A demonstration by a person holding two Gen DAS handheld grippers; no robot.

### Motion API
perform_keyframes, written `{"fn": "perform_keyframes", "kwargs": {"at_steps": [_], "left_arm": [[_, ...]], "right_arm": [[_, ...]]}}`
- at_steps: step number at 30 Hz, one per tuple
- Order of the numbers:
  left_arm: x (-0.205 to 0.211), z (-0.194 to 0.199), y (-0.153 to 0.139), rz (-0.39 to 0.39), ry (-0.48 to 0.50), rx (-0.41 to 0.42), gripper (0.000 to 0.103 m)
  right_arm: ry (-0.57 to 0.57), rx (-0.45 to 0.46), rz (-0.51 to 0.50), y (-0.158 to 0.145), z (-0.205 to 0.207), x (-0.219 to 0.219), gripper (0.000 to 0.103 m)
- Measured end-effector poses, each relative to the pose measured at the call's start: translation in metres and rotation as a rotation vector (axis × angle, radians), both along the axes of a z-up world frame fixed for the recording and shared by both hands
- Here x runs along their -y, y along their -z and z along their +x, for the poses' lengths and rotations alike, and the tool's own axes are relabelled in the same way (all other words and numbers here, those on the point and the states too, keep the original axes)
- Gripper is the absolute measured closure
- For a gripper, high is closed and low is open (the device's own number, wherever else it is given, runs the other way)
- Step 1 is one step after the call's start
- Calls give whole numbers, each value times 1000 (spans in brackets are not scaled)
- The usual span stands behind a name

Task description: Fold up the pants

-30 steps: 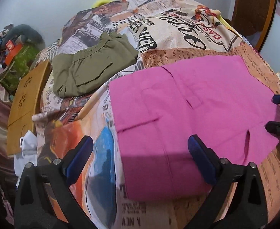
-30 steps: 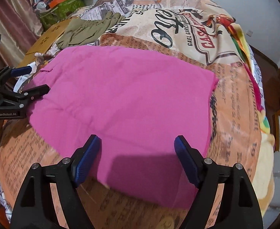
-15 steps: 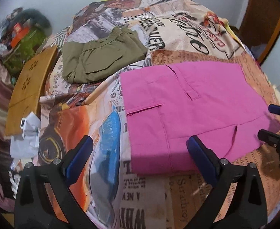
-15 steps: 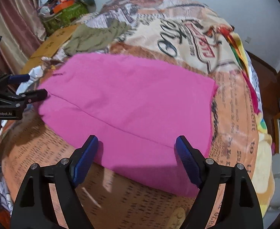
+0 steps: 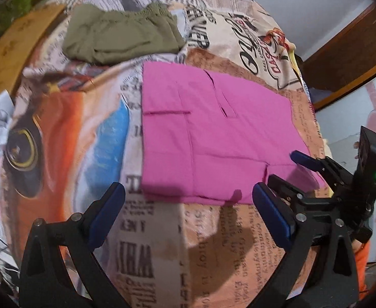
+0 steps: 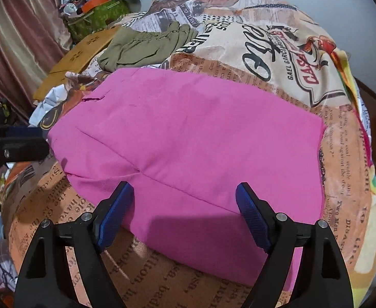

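1. On a bed spread with a newspaper-print bedcover (image 5: pixel 241 38), we hold both tools just short of the near edge of the bright pink cotton pants (image 5: pixel 208 141), which lie flat and already doubled into a broad rectangle.
2. Our left gripper (image 5: pixel 188 210) hangs with its jaws spread wide and nothing between them, the pants just ahead of its blue pads (image 5: pixel 105 210) and slightly to the right.
3. Our right gripper (image 6: pixel 185 213) is likewise wide open and empty, poised over the garment's near edge (image 6: pixel 213 231), casting a shadow on the cloth.
4. The pants' long axis runs across us, left to right; the pocket and fly end lies ahead of the left tool, the plain leg end (image 6: pixel 318 138) beyond the right tool's right finger.
5. The step in hand looks like the next fold. To do it well, we judge each tool should pinch all the layers at a corner of one short end, lift evenly, and carry that end over to meet the other, edges square.
6. A folded olive-green garment (image 5: pixel 121 38) sits farther ahead, well apart from the pink cloth.
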State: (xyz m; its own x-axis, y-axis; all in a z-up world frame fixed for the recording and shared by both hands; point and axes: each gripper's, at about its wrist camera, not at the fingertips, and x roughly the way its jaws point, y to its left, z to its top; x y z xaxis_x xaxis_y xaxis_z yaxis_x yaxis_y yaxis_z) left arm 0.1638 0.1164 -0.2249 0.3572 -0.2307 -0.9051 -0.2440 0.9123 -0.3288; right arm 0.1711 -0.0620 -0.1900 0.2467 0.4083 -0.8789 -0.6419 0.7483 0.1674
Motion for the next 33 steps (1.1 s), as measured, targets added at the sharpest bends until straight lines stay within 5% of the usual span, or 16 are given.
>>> {"fn": "perform_keyframes", "kwargs": {"at_steps": [5,16,20,24,28,33], "left_arm": [[2,-6,11,-176,31,-34,2],[1,8,29,-333,61,28,3],[4,13,26,-283,54,48,10],[2,19,23,-156,1,37,48],[0,22,22,-74,-48,49,71],[12,20,11,66,-29,106,76]], "right_arm": [[-11,-1,0,1,-3,1,22],[-7,-12,9,3,-3,2,22],[-8,-14,10,4,-3,3,22],[-10,-16,13,4,-3,3,22],[-14,-17,16,4,-3,3,22],[-9,-11,17,3,-2,5,22]]}}
